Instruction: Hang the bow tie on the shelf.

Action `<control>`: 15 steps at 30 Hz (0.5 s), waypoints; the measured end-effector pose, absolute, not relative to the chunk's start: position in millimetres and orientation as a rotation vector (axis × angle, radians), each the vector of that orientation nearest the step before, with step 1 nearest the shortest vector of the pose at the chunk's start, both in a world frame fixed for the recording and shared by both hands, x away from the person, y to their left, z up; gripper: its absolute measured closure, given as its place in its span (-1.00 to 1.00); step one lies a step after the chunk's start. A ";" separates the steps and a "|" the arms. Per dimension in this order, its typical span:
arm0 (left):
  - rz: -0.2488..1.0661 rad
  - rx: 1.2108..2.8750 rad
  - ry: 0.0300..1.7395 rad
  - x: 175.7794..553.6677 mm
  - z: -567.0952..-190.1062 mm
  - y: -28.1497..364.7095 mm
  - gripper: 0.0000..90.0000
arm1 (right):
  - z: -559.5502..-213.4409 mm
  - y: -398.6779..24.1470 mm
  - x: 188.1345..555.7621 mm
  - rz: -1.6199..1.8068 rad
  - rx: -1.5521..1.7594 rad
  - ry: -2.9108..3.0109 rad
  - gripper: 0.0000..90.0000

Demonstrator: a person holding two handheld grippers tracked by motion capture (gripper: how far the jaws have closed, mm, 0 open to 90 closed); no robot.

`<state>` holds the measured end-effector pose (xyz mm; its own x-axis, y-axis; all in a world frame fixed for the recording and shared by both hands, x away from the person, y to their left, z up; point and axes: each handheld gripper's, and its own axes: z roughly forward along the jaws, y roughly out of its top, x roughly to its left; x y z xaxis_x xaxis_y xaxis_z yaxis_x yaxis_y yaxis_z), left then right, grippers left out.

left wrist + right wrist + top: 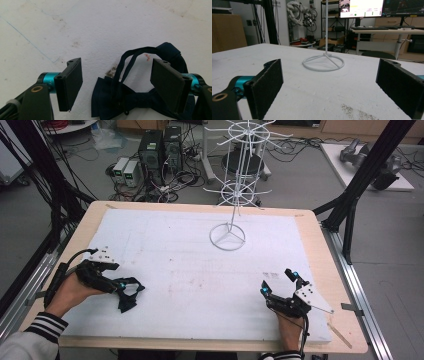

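Between the left gripper (116, 82) pads, bow tie (130, 98) lies crosswise

At the lower left of the high view lies a dark navy bow tie (127, 295), plain and unpatterned, its strap (136, 56) the same near-black blue. Both the left gripper (131, 287) and the right gripper (276, 281) are black with turquoise fittings; the right carries a pale grey plate (314, 296). The wire rack (235, 180) is white. The tabletop (320, 240) is light wood under a white, brown-speckled sheet (190, 265). The sleeve cuff (47, 325) is striped black and white.
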<state>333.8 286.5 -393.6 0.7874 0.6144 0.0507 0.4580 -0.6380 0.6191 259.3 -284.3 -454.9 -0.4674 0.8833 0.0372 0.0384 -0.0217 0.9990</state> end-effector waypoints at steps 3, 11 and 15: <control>0.312 2.402 0.793 336.0 -394.9 285.3 -0.35 | -454.9 -284.5 259.5 1.569 0.984 1.569 -0.86; 0.300 2.475 0.805 340.4 -397.7 279.8 -0.14 | -454.8 -284.8 259.5 1.569 0.993 1.561 -0.86; 0.292 2.512 0.807 341.9 -400.0 276.2 -0.04 | -454.9 -284.8 259.5 1.568 0.992 1.561 -0.86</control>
<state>341.9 276.2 -400.0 0.8029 0.5937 0.0539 0.4907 -0.7095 0.5058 259.5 -284.8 -454.9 -0.4604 0.8867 0.0411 0.0371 -0.0270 0.9989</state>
